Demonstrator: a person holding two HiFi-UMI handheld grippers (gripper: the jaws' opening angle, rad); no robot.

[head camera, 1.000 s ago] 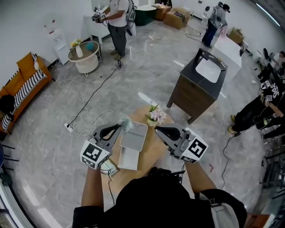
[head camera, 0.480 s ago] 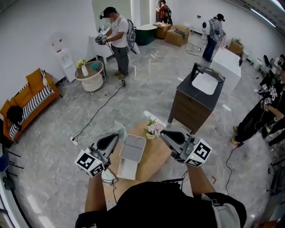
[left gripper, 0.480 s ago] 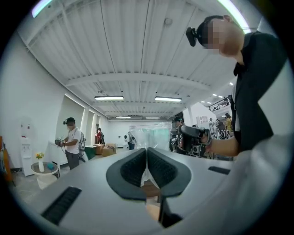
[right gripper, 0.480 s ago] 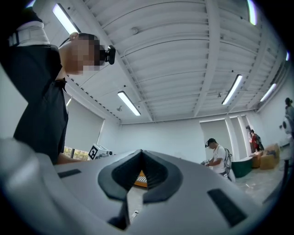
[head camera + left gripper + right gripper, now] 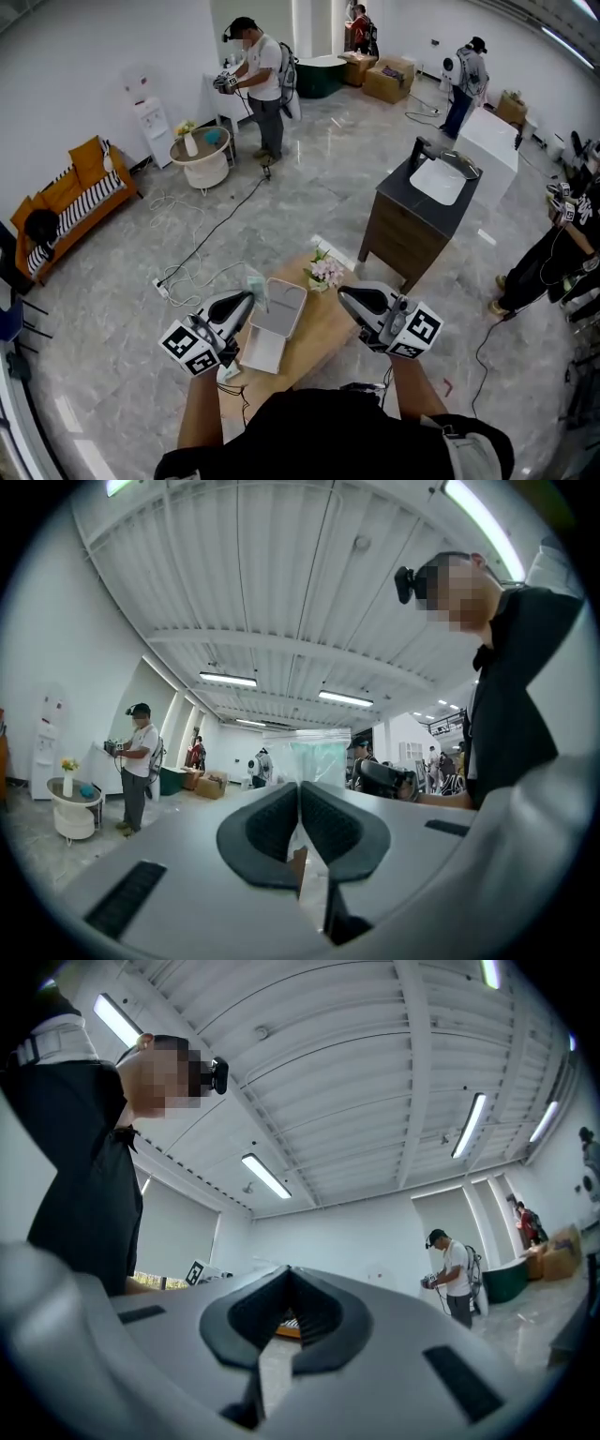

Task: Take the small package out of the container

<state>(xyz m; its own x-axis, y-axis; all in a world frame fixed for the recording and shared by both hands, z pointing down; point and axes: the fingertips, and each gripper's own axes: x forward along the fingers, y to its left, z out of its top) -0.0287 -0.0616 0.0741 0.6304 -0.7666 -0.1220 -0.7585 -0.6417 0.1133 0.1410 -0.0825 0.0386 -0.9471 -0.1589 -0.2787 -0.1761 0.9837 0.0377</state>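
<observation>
The left gripper (image 5: pixel 249 298) has its dark, ribbed jaws pinched tight on the small package (image 5: pixel 255 280). The package is a thin, see-through plastic bag with a bit of green in it. It is up in the air, just past the left edge of the container (image 5: pixel 281 302).

The container is a shallow grey box with round corners. It sits on a small round wooden table (image 5: pixel 328 323). Soft pink and white flowers (image 5: pixel 326 271) stand by the container's far right corner.

The right gripper (image 5: pixel 343 292) hangs to the right of the container.

From the head view the bag is only a small pale patch. The left gripper view shows it shiny and flat, standing up from the jaws. Only the right gripper view shows that its jaws are closed together on nothing.
</observation>
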